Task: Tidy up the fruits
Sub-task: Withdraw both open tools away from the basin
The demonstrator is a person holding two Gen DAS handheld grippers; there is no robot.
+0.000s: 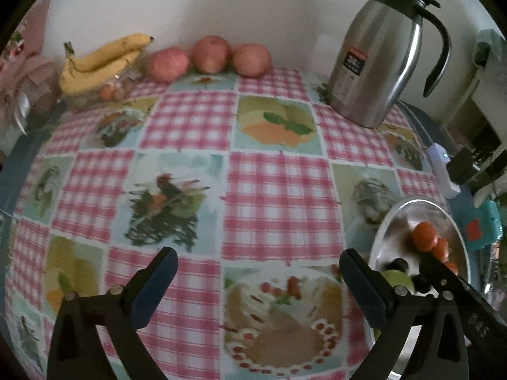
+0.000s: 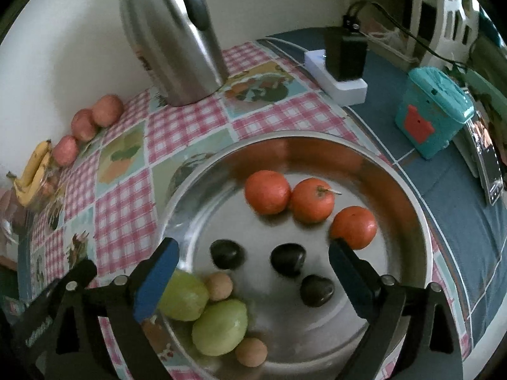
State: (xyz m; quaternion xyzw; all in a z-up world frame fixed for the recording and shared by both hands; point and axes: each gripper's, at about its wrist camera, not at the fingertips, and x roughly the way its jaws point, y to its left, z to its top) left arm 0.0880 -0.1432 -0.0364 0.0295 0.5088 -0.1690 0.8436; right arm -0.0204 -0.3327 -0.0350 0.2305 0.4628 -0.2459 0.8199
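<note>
left tongs (image 1: 258, 264) open, empty | tablecloth (image 1: 279, 190) below | apples (image 1: 211, 54) far

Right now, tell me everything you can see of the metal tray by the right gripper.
The metal tray is round, shiny and shallow with a raised rim, apparently stainless steel. It lies flat on the checked tablecloth near the table's edge, in front of the steel jug. Inside lie three oranges, three dark fruits, two green fruits and two small tan ones. The open right gripper hovers over it; nothing is between its fingers.

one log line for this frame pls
left: open, empty | right: open, empty, over tray | apples, bananas: by wall
</note>
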